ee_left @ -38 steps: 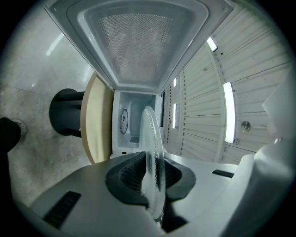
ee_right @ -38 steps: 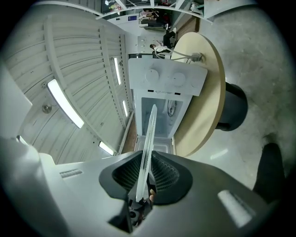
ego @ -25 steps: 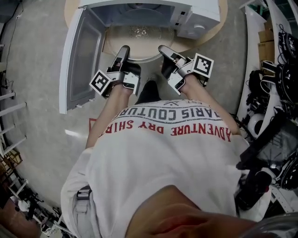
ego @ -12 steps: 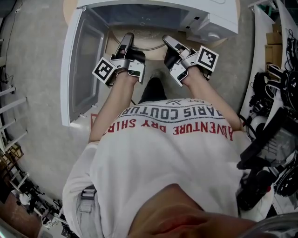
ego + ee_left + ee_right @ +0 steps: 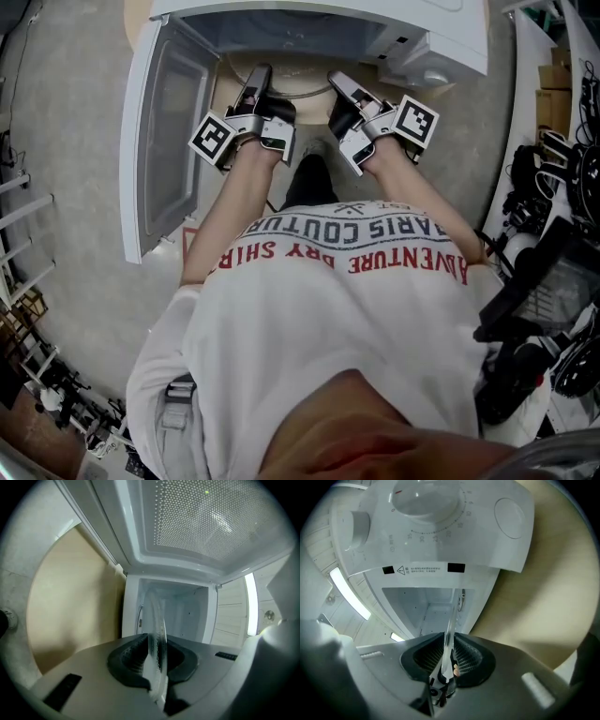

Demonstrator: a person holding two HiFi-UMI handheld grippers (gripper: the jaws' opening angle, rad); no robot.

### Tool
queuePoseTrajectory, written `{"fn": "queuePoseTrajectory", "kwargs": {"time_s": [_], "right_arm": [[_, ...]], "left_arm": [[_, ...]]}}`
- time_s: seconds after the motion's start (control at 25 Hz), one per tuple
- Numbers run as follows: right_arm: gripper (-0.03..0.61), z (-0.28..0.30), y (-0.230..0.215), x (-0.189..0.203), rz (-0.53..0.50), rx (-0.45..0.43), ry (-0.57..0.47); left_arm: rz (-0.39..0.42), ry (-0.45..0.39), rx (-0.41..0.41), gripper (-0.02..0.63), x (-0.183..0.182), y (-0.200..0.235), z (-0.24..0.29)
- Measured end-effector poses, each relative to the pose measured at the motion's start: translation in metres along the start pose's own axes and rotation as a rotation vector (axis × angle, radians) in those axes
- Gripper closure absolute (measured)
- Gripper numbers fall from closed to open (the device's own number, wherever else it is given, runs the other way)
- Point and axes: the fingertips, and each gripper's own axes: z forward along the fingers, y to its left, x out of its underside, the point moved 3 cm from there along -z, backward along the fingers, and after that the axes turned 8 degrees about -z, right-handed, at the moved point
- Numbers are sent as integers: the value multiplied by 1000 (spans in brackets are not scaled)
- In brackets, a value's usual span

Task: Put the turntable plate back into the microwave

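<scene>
The clear glass turntable plate (image 5: 298,86) is held level by its two sides at the mouth of the white microwave (image 5: 441,37). My left gripper (image 5: 260,77) is shut on the plate's left rim, which shows edge-on (image 5: 157,630) between the black pads (image 5: 129,660). My right gripper (image 5: 336,82) is shut on the right rim (image 5: 450,625). Both point into the open cavity (image 5: 176,609). The far half of the plate is hidden under the microwave's top in the head view.
The microwave door (image 5: 169,131) stands swung open to the left, close beside my left gripper. The control panel with dials (image 5: 426,508) lies to the right of the cavity. The microwave sits on a round wooden table (image 5: 70,602). Cables and gear (image 5: 562,187) crowd the right.
Both grippers have carried the plate forward and down to the microwave opening. Over the last half second they have kept still.
</scene>
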Motion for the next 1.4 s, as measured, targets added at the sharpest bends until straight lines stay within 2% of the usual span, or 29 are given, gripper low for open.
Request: {"fn": "queuePoseTrajectory", "kwargs": {"time_s": [0.36, 0.68, 0.84, 0.96, 1.4], "right_arm": [[542, 15, 1, 38, 48, -13, 93], [543, 13, 1, 32, 72, -17, 15], [537, 15, 3, 30, 76, -22, 6], [535, 16, 3, 28, 75, -26, 1], [535, 12, 0, 30, 79, -32, -1]], "left_arm": [[18, -3, -8, 581, -2, -1, 0], [-1, 3, -27, 579, 2, 5, 1], [8, 23, 4, 557, 4, -1, -2], [-8, 38, 28, 514, 10, 0, -10], [-11, 66, 20, 521, 35, 6, -34]]}}
